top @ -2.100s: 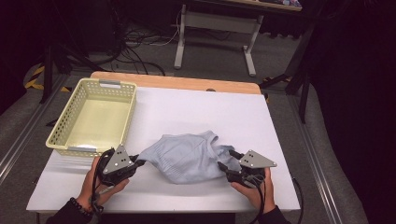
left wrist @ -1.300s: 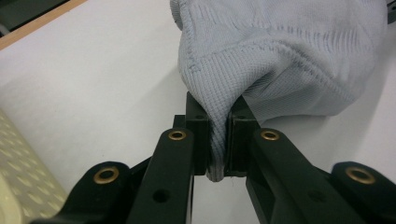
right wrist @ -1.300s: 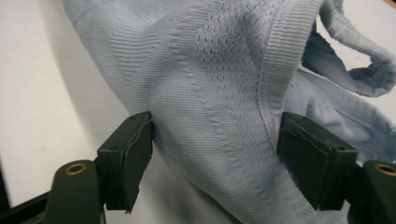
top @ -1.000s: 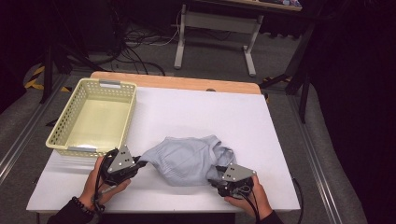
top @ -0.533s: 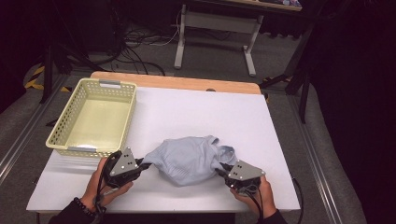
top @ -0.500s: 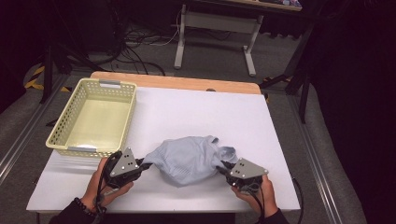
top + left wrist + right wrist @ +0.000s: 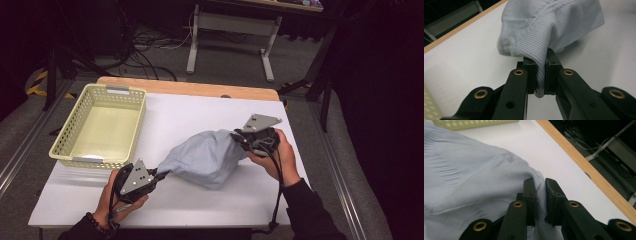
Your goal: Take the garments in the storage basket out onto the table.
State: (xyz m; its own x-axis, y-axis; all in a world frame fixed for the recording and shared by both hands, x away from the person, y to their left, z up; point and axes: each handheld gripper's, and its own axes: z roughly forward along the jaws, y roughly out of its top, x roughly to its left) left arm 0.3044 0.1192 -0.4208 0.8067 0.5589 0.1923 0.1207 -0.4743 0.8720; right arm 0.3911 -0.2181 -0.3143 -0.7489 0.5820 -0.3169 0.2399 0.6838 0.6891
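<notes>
A pale blue knit garment (image 7: 207,156) is stretched across the white table (image 7: 190,115) between my two grippers. My left gripper (image 7: 159,175), near the front edge, is shut on its ribbed hem (image 7: 534,47); the cloth shows pinched between the jaws of that gripper (image 7: 540,75). My right gripper (image 7: 239,136), lifted at the right and farther back, is shut on another fold of the garment (image 7: 474,195), with fabric squeezed between the jaws of this gripper (image 7: 540,195). The cloth's middle sags onto the table.
An empty yellow perforated basket (image 7: 100,125) stands at the table's left. The table's wooden back edge (image 7: 200,89) runs behind the white top. Beyond it are a desk frame (image 7: 230,30) and cables on the dark floor.
My right gripper has risen and moved back and to the right with the garment, pulling it out long. The left gripper has kept its hold near the front.
</notes>
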